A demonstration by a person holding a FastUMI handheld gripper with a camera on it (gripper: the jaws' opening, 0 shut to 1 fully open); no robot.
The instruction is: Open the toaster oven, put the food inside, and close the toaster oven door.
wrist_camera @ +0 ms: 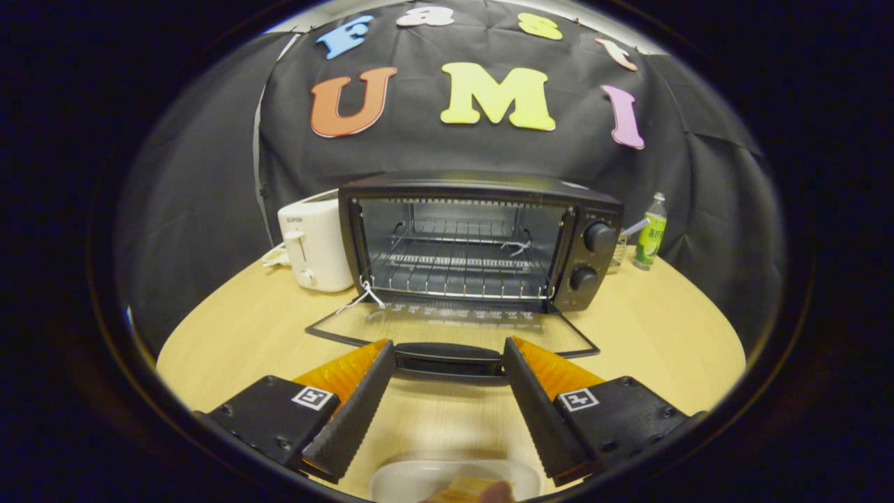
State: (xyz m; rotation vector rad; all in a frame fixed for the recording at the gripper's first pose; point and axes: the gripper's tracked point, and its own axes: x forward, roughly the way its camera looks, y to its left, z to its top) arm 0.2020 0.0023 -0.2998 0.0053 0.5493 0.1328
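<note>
On the pale wooden counter [663,328], toward its far side, stands the black toaster oven [482,237] with its door [454,325] swung fully down, so the glass panel lies flat and stretches toward the near side. Inside the open cavity a wire rack [457,269] is visible, and nothing sits on it. Two round knobs [592,257] are stacked on the oven's right front panel. A bit of white string [363,297] hangs at the near left corner of the cavity, by the door hinge.

The door's dark handle [448,360] runs along the near edge of the lowered door. The tongs [448,349] are spread wide, their two fingers [356,405] flanking that handle: one tip sits at its left end, the other at its right end, with the bar between the tips. Whether the tips actually touch the handle cannot be told; they are not clamped on it.

On the near side of the fingers, between their bases, lies a shallow white tray [454,478] holding the food [468,491], a tan piece that is blurred and only partly seen. It is well apart from the oven cavity, on the near side of the lowered door.

Left of the oven, just beside it, stands a white pop-up toaster [314,244]. To the far right of the oven, a green-labelled bottle [651,234] stands upright near the black cloth wall [195,209], with a small clear glass [618,251] between it and the oven.
</note>
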